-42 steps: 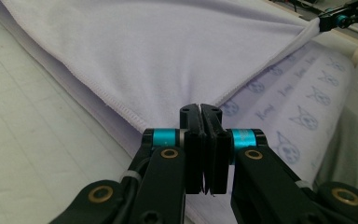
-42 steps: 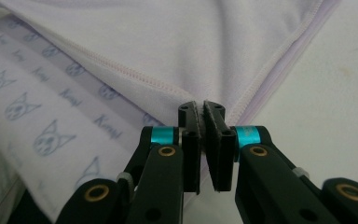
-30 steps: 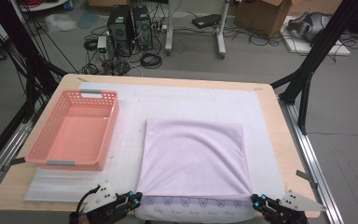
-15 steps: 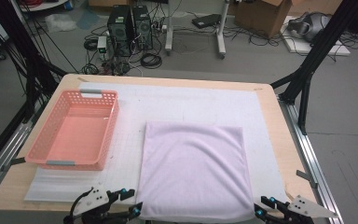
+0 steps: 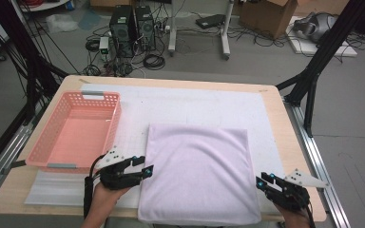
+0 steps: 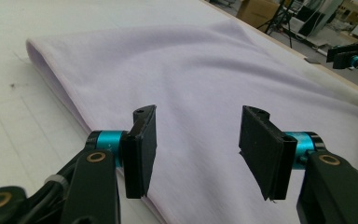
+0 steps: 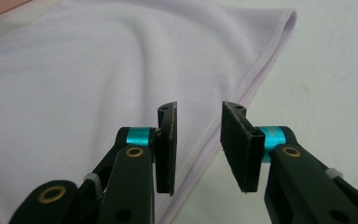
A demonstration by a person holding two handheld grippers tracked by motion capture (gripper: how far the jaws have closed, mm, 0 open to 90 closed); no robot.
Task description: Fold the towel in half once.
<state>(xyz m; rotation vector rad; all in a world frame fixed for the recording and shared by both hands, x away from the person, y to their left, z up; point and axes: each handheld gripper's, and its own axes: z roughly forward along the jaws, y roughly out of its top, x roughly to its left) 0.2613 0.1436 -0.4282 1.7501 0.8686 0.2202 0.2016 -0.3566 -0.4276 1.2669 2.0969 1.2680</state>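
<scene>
**High view: towel folded flat, both your grippers off it at the near corners**

High view has the lilac towel (image 5: pixel 197 173) lying folded on the white mat (image 5: pixel 195 107), toward the table's near edge and a bit right of centre, its near hem close to that edge. Your left gripper (image 5: pixel 147 170) sits at the towel's left edge near the near-left corner, and your right gripper (image 5: pixel 260 181) is at the right edge near the near-right corner. The pink basket (image 5: pixel 78 130) is over by the table's left edge, well clear of the towel.

Left gripper view: your jaws stand apart over the towel's edge with nothing pinched between them, cloth below them. That one has let go, and the jaws stand wide.

Right gripper view: your right gripper (image 7: pixel 198 144) has a narrower gap, having just been closing a little, and the towel's (image 7: pixel 98 79) hemmed edge runs under the gap. The pads aren't pressing on the cloth, so it's released too.

Towel's surface shows soft ripples but no big bunching, and the far fold looks rounded.
</scene>
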